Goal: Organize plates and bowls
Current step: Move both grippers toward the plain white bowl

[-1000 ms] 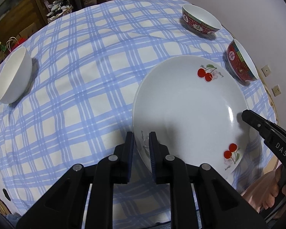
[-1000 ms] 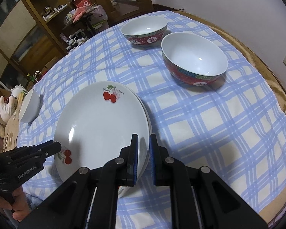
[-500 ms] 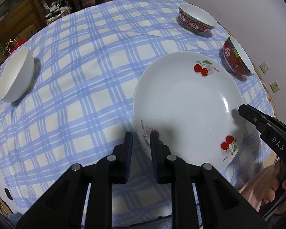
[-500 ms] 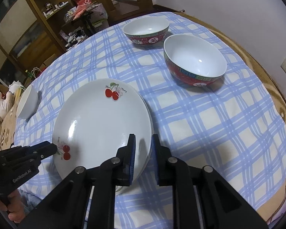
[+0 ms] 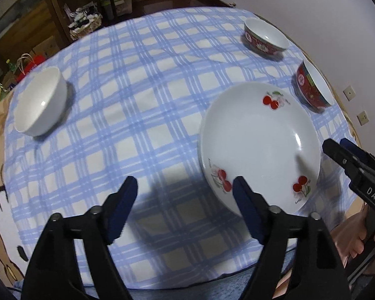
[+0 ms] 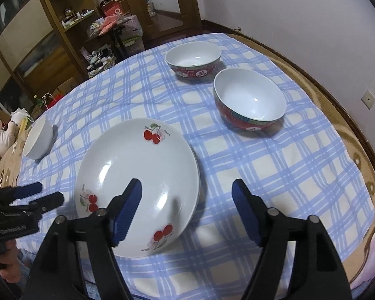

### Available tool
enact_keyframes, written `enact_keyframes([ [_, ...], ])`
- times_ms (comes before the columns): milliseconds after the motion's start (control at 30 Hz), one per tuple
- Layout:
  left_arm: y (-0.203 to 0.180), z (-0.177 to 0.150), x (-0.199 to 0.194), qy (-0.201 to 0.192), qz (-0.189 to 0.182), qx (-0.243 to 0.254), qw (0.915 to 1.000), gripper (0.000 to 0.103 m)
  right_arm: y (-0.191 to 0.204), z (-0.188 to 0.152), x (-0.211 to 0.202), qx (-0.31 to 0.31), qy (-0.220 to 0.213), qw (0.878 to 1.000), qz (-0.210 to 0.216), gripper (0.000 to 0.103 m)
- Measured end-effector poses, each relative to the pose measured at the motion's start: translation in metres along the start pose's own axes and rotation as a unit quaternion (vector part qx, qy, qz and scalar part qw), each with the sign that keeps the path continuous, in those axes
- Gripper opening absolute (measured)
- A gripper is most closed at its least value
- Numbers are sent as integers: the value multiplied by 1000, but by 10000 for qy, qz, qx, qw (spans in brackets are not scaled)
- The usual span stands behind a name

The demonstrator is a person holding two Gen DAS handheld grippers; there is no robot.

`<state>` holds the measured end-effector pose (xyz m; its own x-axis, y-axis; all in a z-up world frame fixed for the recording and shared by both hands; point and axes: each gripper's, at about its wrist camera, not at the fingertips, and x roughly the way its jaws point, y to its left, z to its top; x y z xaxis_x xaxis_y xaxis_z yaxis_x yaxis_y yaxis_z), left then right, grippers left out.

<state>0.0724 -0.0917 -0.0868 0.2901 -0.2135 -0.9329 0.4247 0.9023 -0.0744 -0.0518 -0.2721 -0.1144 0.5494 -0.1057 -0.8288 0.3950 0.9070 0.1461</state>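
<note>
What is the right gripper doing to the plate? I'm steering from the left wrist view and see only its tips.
Observer: The right gripper has its jaws opening. The top plate has its rim between them, with neither pad pressing on it.
Operator: Is it a single plate?
Observer: No, a lower plate shows its rim under it.
Operator: Is the near red bowl empty?
Observer: Yes, the near red bowl is bare white inside.

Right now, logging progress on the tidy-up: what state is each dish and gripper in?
cherry plate: released, stacked on another plate
near red bowl: upright, empty
far red bowl: upright, empty
white bowl: upright, apart
left gripper: opening, holding nothing
right gripper: opening, holding nothing
</note>
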Motion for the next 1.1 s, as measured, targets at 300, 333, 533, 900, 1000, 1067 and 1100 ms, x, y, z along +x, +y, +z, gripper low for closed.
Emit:
enact_keyframes([
  [300,20,13,-25,-8,114,-7,9999,87,11,11,-10,12,-209,9995,222,91],
  [333,24,14,-27,-7,104,-58,9999,87,13,13,-11,18,-240,9994,236,91],
  [533,52,23,-39,-60,96,-227,9997,87,37,22,-5,-187,-299,9992,182,91],
  [900,114,37,-50,-219,574,-328,9976,87,113,59,16,-662,-273,9957,584,91],
  [1000,136,38,-55,-393,748,-529,9950,87,137,67,23,-784,-296,9943,665,91],
  [1067,150,40,-56,-444,760,-633,9941,87,156,74,30,-850,-268,9929,782,91],
  [1100,157,41,-57,-448,756,-681,9938,87,162,75,33,-879,-255,9925,811,91],
])
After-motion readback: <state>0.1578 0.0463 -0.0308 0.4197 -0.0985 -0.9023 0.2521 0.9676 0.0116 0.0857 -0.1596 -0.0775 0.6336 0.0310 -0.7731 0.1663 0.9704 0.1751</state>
